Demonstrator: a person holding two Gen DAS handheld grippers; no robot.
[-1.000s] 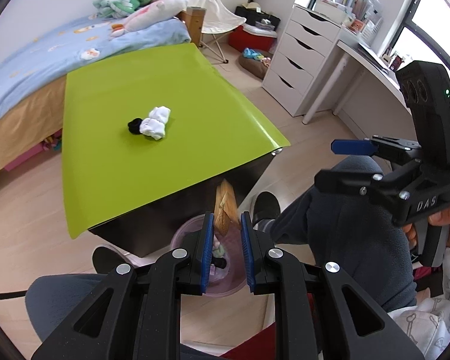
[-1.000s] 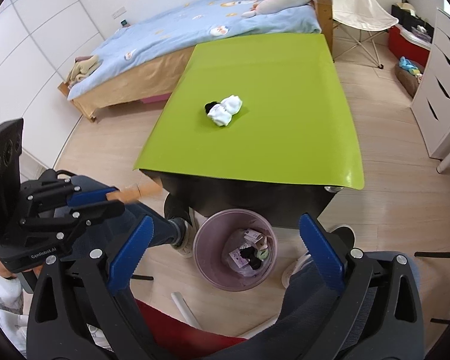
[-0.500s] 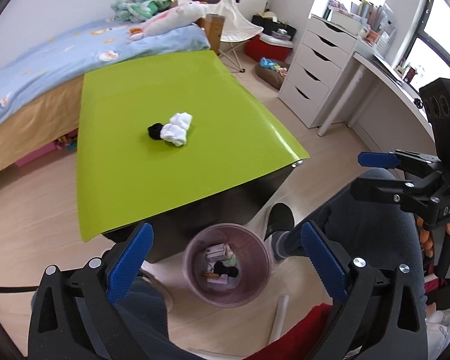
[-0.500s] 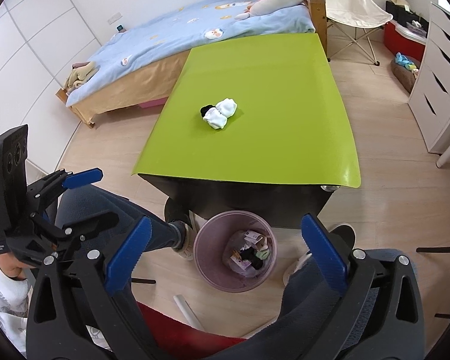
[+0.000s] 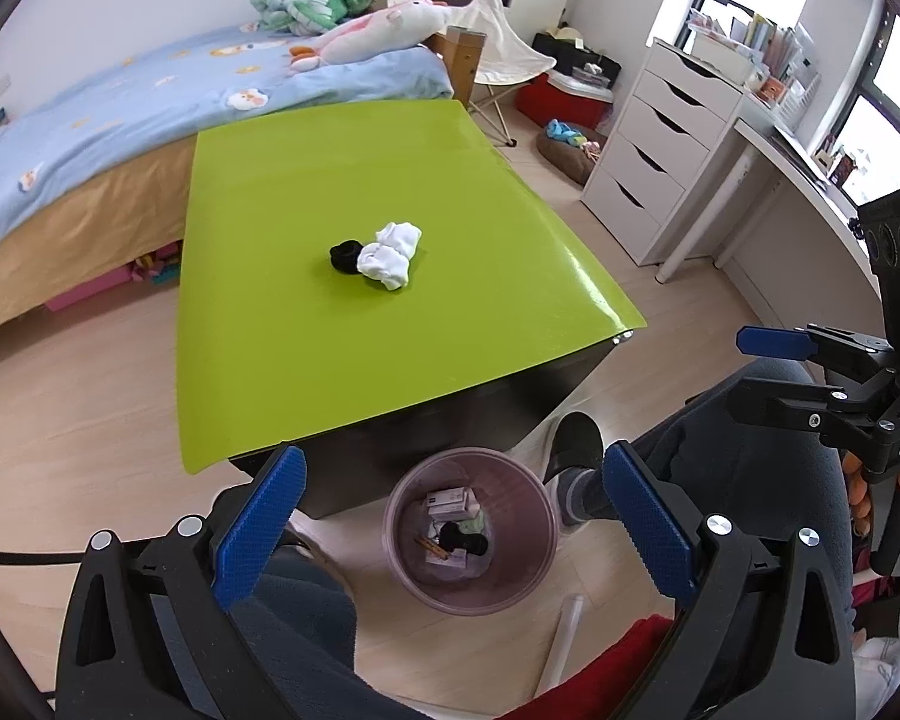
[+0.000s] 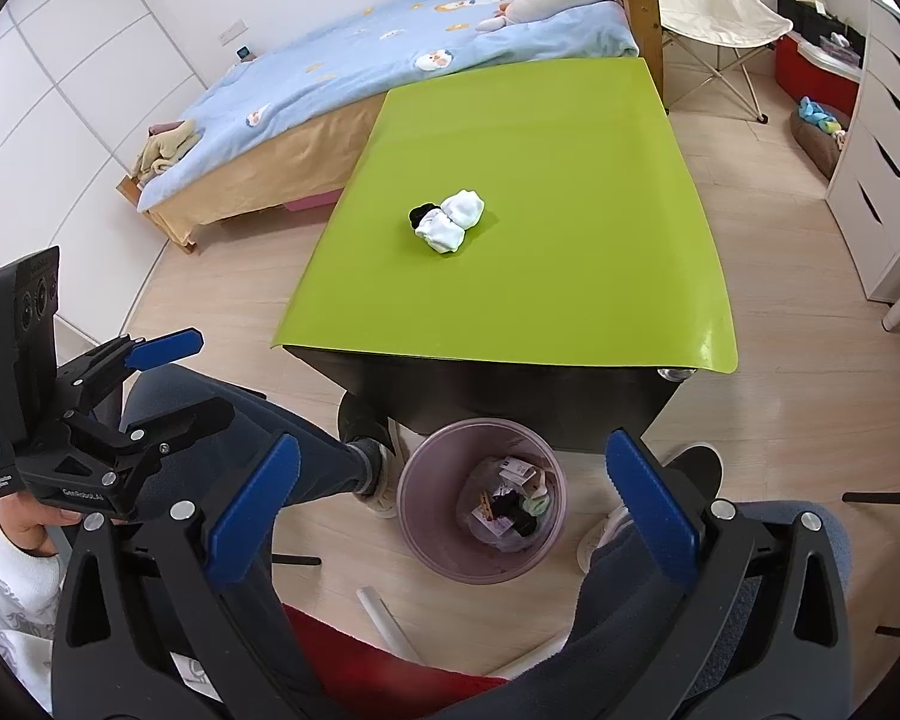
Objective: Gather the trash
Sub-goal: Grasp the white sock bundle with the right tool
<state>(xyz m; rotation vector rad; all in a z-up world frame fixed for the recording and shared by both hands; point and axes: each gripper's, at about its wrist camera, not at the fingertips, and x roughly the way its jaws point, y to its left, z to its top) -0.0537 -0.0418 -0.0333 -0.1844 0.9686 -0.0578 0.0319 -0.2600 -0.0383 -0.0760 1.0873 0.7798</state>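
A pink waste bin stands on the floor at the near end of the green table. It holds several pieces of trash. A bundle of white and black cloth lies in the middle of the table. My left gripper is open and empty above the bin; it also shows at the left in the right wrist view. My right gripper is open and empty above the bin; it also shows at the right in the left wrist view.
The person's legs and shoes flank the bin. A bed stands behind the table on the left, a white drawer unit and desk on the right. A folding chair stands at the far end.
My left gripper opened and let go of the brown piece it held over the bin; the piece now lies in the bin. Both grippers have risen slightly.
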